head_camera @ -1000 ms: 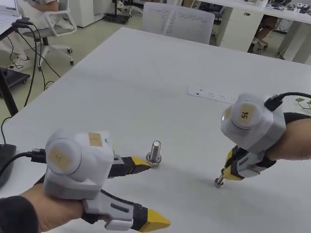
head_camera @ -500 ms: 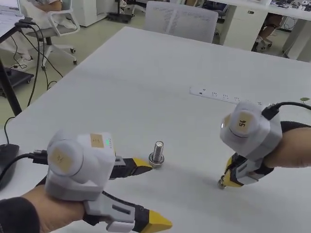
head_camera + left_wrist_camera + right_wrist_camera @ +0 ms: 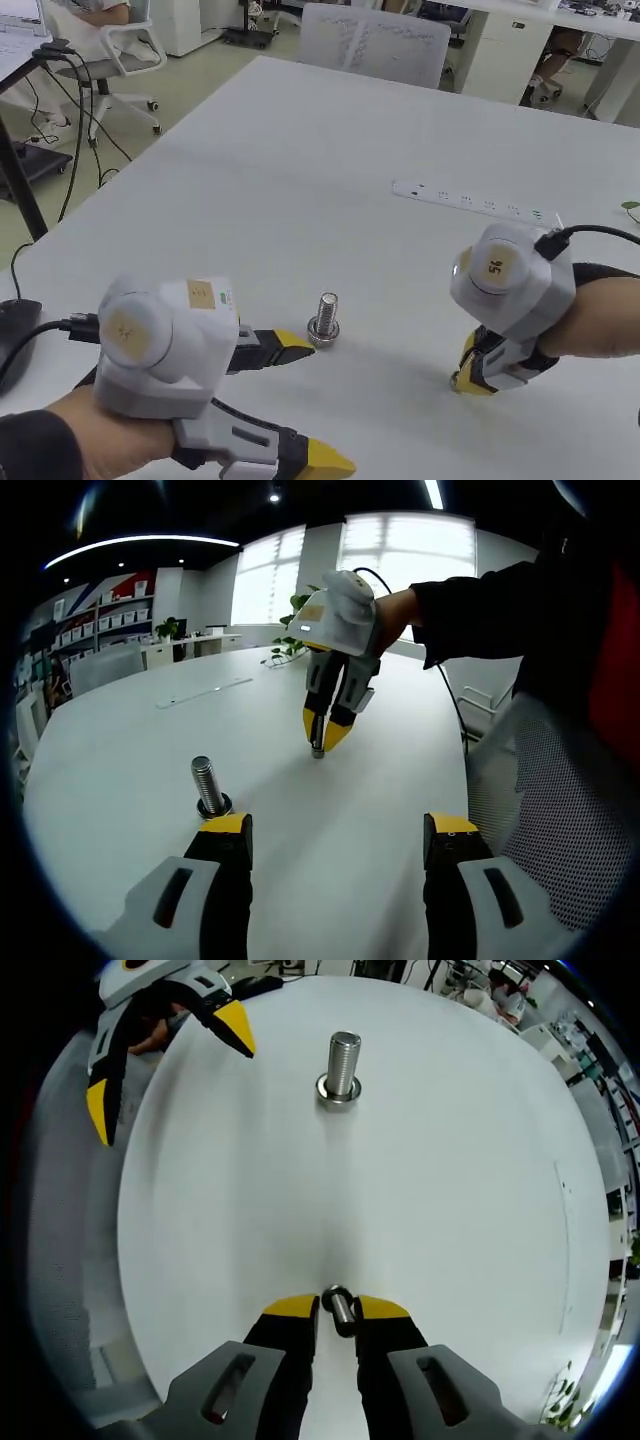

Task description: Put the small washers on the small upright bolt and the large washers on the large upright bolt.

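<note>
White bench (image 3: 300, 150), pretty bare. My right hand-held gripper (image 3: 323, 738) is pinched narrow on the small bolt (image 3: 339, 1312), down on the bench at about 4 o'clock from the large bolt (image 3: 323, 318), which has what looks like a washer (image 3: 338, 1090) at its foot. The left hand-held gripper (image 3: 318, 402) is wide open and holding nothing, with one jaw tip just at 9 o'clock of the large bolt. My worry: twist my right wrist and the little bolt tips and rolls. A sloppy left swing would knock over the big one.
</note>
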Demonstrator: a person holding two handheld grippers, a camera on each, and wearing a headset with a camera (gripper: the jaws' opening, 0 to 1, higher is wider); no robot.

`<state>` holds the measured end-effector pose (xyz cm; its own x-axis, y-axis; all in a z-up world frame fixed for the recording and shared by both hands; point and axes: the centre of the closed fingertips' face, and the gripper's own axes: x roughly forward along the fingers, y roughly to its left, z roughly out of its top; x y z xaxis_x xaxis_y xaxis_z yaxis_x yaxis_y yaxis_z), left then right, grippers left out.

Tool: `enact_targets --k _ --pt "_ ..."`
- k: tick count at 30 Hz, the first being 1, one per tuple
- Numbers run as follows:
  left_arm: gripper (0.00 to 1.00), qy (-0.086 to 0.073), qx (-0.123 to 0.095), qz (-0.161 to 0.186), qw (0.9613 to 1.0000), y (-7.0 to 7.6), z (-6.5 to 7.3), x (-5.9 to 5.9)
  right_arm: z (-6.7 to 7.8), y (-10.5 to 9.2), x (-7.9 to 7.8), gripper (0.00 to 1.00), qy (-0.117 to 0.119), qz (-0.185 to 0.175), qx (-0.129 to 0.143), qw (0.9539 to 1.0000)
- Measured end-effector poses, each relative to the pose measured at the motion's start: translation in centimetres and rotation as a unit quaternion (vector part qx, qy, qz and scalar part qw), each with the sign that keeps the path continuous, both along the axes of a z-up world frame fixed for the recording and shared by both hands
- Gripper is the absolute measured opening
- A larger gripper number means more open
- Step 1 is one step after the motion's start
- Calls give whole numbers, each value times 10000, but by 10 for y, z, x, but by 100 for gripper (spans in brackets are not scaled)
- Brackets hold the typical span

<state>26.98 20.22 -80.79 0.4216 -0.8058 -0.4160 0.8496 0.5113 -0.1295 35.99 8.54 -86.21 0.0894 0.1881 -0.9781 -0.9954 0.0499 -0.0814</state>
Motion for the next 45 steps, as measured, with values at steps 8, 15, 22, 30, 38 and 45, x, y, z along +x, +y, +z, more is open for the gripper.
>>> enact_targets --k 8,15,22,30,38,45 --pt "69 0 -4 -3 10000 0 -1 0 -2 -2 -1 16 8 -13 -15 10000" --pt "69 1 1 0 10000 -1 -1 0 -2 -1 -1 16 5 -57 39 10000" --pt "69 8 25 -9 10000 0 -3 1 -2 -2 0 21 11 -142 127 9998" --pt "69 23 34 -30 10000 -2 -4 1 -3 -3 1 37 -7 -281 304 9991" --pt "69 31 36 -26 10000 -2 -4 2 -2 3 -2 67 117 -515 710 9961" --pt "70 38 40 -35 10000 -2 -4 2 1 14 -6 100 198 -829 1400 9865"
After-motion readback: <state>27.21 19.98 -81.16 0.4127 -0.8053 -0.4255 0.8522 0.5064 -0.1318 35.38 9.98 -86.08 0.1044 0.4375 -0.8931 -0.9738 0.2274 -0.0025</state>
